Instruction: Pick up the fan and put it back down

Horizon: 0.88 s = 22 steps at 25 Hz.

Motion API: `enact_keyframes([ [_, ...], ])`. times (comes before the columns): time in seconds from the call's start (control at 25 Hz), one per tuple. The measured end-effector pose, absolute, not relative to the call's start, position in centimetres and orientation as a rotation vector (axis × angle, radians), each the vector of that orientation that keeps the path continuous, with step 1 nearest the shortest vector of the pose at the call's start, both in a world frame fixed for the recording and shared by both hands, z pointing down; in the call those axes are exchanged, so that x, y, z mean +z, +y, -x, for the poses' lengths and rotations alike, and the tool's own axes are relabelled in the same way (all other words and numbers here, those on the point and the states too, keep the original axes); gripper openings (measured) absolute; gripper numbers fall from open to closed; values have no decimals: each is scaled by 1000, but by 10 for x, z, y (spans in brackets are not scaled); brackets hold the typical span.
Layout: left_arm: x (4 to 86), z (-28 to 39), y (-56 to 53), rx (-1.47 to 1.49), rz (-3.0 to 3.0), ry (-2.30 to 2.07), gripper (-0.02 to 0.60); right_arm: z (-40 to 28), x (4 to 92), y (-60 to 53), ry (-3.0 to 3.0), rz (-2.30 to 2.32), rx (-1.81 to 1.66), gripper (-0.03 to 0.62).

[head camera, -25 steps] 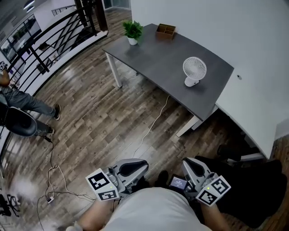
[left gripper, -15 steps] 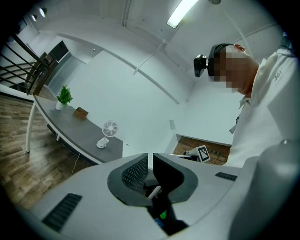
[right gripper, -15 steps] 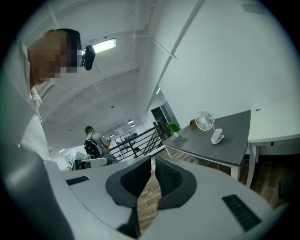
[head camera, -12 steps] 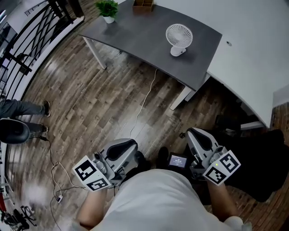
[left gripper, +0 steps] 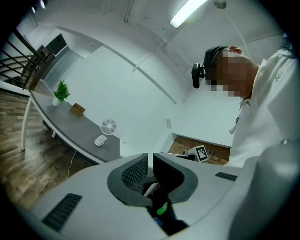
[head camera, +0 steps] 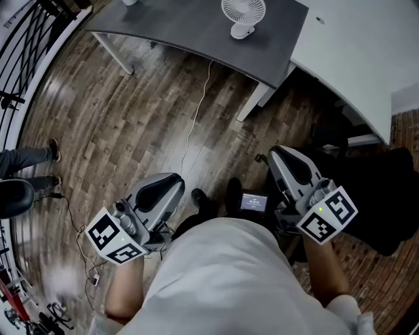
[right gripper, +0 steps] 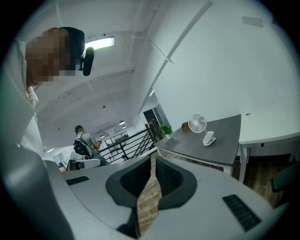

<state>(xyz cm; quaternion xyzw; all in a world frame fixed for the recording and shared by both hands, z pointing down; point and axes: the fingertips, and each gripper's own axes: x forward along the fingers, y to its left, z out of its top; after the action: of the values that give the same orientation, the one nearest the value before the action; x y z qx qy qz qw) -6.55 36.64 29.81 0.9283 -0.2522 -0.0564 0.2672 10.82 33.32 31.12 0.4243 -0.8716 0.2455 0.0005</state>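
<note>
The small white fan (head camera: 243, 14) stands upright near the edge of the dark grey table (head camera: 196, 36), at the top of the head view. It also shows far off in the left gripper view, the fan (left gripper: 107, 129) on the table (left gripper: 70, 127), and in the right gripper view as the fan (right gripper: 199, 124). My left gripper (head camera: 171, 180) and right gripper (head camera: 278, 154) are held close to my body over the wood floor, well short of the table. In both gripper views the left gripper (left gripper: 150, 159) and the right gripper (right gripper: 153, 161) have their jaws together with nothing between them.
A white desk (head camera: 353, 55) adjoins the grey table on the right. A thin cable (head camera: 193, 124) trails across the floor from the table. A black railing (head camera: 26, 39) and a person's legs (head camera: 26, 157) are at left. A black chair (head camera: 386, 196) sits at right.
The head view has tipped downward, so the table and fan slid to the top edge. Both grippers shifted slightly up and apart in the picture, jaws unchanged.
</note>
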Motion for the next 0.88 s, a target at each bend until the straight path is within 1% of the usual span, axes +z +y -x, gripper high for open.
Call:
enact_keyframes([
  [0.88, 306, 115, 362, -171, -2523, -618, 40, -75, 320, 336, -2680, -1481, 754, 14],
])
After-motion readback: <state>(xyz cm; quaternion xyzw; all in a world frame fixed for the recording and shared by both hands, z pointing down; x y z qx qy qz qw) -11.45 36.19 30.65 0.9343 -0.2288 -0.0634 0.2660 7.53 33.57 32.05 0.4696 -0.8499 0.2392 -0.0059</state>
